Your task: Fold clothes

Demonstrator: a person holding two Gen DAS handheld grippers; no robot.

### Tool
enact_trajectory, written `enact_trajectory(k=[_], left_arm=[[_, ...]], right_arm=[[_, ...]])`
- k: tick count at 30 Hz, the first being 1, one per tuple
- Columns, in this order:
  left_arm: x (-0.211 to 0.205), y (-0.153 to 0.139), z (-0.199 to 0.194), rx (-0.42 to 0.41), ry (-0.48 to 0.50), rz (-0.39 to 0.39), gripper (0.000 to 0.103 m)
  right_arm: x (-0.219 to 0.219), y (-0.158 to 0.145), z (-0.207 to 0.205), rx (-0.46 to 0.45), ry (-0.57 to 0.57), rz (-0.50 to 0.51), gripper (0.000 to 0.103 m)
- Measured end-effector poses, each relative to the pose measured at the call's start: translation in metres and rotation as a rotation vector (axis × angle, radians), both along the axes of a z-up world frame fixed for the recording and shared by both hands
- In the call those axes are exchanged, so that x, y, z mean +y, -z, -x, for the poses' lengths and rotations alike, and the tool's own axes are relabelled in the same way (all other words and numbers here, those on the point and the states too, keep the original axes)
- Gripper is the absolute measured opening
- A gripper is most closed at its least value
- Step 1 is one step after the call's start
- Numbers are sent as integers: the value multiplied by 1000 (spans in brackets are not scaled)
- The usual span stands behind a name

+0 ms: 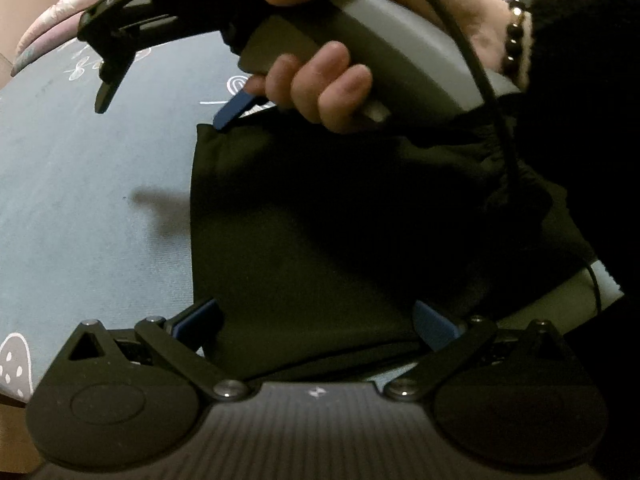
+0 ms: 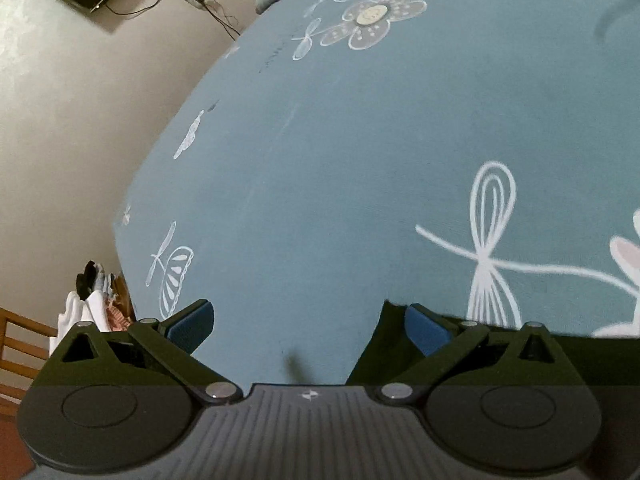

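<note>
At six o'clock in the left wrist view, the left gripper [image 1: 316,320] spreads its two blue pads wide over one dark garment [image 1: 320,240] lying flat on the blue sheet [image 1: 80,200]. Beyond, toward twelve, one hand [image 1: 320,88] holds the right gripper [image 2: 308,324], jaws spread, one pad touching the garment's far corner.

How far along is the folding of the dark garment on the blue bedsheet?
Done: the dark garment lies flat as a neat rectangle on the blue bedsheet. In hand: the right tongs, open, touch its far corner; the left tongs straddle the near edge, open. Left: probably another fold.
</note>
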State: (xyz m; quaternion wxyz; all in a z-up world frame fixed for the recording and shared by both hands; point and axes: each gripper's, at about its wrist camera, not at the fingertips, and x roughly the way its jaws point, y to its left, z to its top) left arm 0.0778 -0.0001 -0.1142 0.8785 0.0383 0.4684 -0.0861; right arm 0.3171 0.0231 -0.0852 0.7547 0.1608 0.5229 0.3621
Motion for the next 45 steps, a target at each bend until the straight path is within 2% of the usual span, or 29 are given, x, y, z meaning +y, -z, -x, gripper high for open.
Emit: enact_trajectory(k=[4, 8, 11, 16, 19, 26, 32, 36, 42, 45], left_arm=[[-2, -8, 6, -25, 9, -22, 102], [-3, -13, 9, -36, 13, -31, 102], [-4, -12, 6, -25, 11, -29, 102], [-5, -8, 1, -1, 12, -24, 102], [-5, -5, -2, 6, 12, -25, 102], [-4, -3, -3, 17, 11, -19, 102], [1, 1, -4, 27, 9, -2, 102], [0, -1, -4, 31, 9, 3, 102], [-1, 0, -3, 31, 9, -2, 102], [-2, -1, 0, 32, 7, -3, 102]], right_arm=[[-3, -12, 5, -22, -3, 8, 103], [-8, -20, 12, -35, -28, -32, 103], [-19, -27, 26, -46, -57, 3, 103], [-20, -10, 26, -11, -47, 82, 103], [-18, 4, 17, 18, -21, 79, 103], [-21, -1, 12, 26, -6, 54, 103], [-38, -20, 13, 4, 26, 22, 103], [-59, -44, 20, -34, 56, 20, 103], [-99, -76, 52, -81, 99, 37, 103], [-125, -80, 70, -71, 125, 14, 103]])
